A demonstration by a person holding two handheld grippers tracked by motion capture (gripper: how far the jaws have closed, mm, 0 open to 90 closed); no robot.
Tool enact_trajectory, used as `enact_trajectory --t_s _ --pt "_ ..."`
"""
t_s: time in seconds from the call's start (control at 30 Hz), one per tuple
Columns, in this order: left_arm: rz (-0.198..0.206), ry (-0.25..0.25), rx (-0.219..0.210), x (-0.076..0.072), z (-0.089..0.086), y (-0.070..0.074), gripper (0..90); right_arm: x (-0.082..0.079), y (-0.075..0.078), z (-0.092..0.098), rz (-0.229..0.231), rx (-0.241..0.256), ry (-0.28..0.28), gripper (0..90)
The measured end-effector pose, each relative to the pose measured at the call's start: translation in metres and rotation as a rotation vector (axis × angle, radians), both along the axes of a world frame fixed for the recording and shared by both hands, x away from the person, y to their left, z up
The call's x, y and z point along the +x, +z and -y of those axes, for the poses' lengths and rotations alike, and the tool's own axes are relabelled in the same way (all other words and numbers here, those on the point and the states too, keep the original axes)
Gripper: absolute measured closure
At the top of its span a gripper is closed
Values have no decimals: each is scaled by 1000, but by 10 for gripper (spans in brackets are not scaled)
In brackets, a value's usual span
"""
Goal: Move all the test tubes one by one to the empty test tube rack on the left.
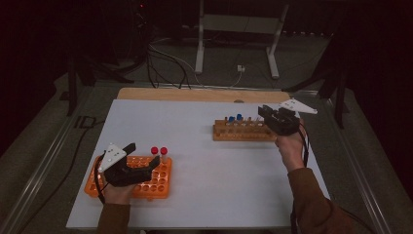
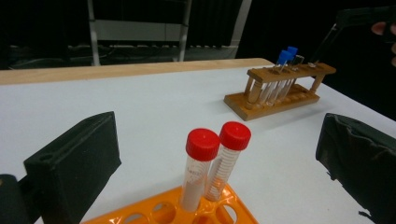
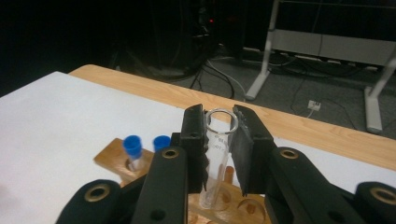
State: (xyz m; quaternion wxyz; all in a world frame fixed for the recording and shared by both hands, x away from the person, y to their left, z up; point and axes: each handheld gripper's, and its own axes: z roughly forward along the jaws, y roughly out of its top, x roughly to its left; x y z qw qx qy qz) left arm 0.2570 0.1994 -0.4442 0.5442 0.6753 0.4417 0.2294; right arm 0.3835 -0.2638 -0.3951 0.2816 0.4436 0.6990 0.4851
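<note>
Two red-capped tubes (image 2: 215,163) (image 1: 159,151) stand in the far corner of an orange rack (image 1: 129,184) (image 2: 187,215) at the front left. My left gripper (image 1: 144,155) (image 2: 217,140) hovers over that rack, open, its jaws wide on either side of the two tubes without touching them. A wooden rack (image 1: 243,131) (image 3: 116,161) (image 2: 280,86) at the right holds two blue-capped tubes (image 1: 235,118) (image 3: 142,147) (image 2: 286,58). My right gripper (image 1: 265,114) (image 3: 219,135) is over its right end, shut on an uncapped clear tube (image 3: 215,158) held upright, its foot down at the rack's holes.
The white mat (image 1: 204,161) lies on a wooden table whose bare edge (image 1: 195,94) runs along the back. Open mat separates the two racks. Beyond the table are a metal frame (image 1: 238,29) and cables on the floor.
</note>
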Motion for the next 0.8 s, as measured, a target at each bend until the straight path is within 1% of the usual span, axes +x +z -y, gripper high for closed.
enact_trajectory --t_s 0.13,0.27,0.37,0.5,0.67,0.8 --pt "26 -12 6 -1 6 9 4 -8 4 -2 -5 15 32 760" --pt "59 -39 1 -1 16 20 4 -16 6 -9 -22 8 74 760" --pt "80 -65 17 -1 27 25 4 -23 9 -19 -24 -4 117 760" --pt "85 -99 43 2 46 30 5 -31 11 -35 -29 -15 174 760" --pt "77 -154 74 7 73 31 15 -43 10 -55 -48 -35 248 758" --pt "60 -212 72 12 93 28 56 -51 9 -66 -57 -43 293 758"
